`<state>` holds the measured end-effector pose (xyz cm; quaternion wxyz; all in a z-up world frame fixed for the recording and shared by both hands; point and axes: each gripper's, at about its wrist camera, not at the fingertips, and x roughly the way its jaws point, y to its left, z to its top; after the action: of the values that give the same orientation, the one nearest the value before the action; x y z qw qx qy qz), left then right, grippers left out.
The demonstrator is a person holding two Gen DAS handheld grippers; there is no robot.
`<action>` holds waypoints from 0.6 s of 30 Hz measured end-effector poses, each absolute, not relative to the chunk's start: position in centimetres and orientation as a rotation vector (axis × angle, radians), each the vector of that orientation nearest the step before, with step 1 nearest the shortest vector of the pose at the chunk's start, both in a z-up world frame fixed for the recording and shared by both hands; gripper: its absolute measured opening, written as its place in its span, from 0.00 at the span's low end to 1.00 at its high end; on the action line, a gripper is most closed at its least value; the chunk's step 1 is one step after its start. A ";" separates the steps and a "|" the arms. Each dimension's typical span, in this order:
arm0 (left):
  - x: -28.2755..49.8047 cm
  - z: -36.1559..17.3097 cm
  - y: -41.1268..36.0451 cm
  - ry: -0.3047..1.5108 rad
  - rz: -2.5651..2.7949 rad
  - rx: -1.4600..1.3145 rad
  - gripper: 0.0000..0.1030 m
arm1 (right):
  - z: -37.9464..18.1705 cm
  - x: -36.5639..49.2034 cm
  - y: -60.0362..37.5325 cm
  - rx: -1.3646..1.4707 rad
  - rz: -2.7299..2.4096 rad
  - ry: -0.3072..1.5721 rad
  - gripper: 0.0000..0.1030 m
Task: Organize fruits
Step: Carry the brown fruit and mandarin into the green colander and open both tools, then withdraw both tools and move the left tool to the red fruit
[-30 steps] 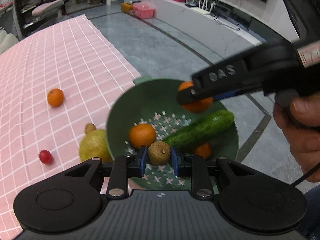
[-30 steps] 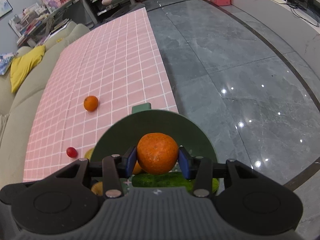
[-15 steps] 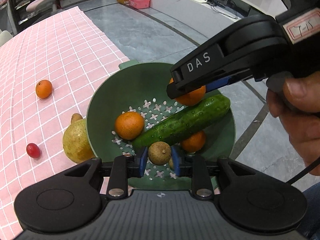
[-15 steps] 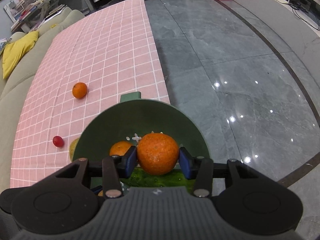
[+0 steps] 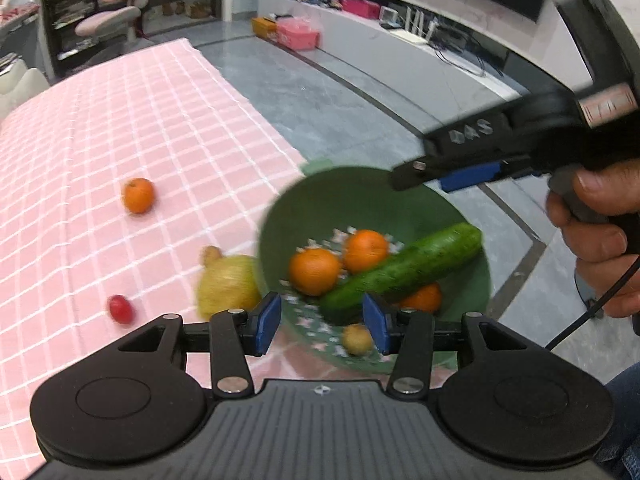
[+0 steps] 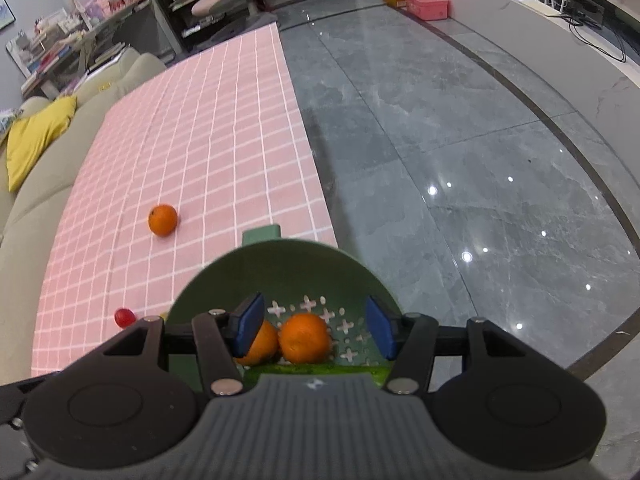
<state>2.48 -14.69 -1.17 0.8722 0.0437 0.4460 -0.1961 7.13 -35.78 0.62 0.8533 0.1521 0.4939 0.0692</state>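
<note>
Our left tool (image 5: 322, 328) hangs over the near rim of the green colander (image 5: 360, 196), its jaws opening, nothing pressed between the pads; the small brown fruit (image 5: 357, 339) lies loose on the perforated floor just inside the right pad. Our right tool (image 6: 314, 330) is likewise opening, with an orange (image 6: 304, 343) resting in the colander below the gap and touching neither pad. To finish this release well, we judge both tools should lift straight up before swinging away, so no pad nudges a settled fruit or tips the colander, which sits at the worktop's edge.

Inside the colander we see three oranges, two side by side and one half hidden under the cucumber (image 5: 404, 268) that lies across them. Just outside its wall sits a yellow pear (image 5: 226, 286). Farther out on the pink checked cloth (image 5: 120, 128) lie a red grape (image 5: 120, 309) and, well apart, a lone orange (image 5: 138, 196), both likely next for collecting.
</note>
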 end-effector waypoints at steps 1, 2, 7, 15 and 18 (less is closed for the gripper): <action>2.6 -0.9 -13.7 0.926 -0.398 0.087 0.55 | 0.8 7.1 -35.7 0.324 0.147 1.033 0.52; 2.7 -0.7 -13.1 0.922 -0.388 0.085 0.55 | 0.9 7.1 -35.6 0.327 0.150 1.027 0.52; 3.1 -0.6 -8.9 0.915 -0.324 0.079 0.55 | 1.4 7.4 -33.7 0.300 0.182 1.005 0.52; 2.9 -1.4 -3.9 0.926 -0.248 0.042 0.55 | 2.1 7.6 -29.9 0.241 0.259 0.989 0.53; 3.1 -2.0 -2.9 0.937 -0.241 0.033 0.55 | 2.4 7.4 -28.6 0.218 0.288 0.981 0.53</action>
<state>3.13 -2.89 -2.02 0.8851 0.0159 0.4505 -0.1158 7.41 -28.64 2.42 0.8664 0.1043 0.4686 0.1374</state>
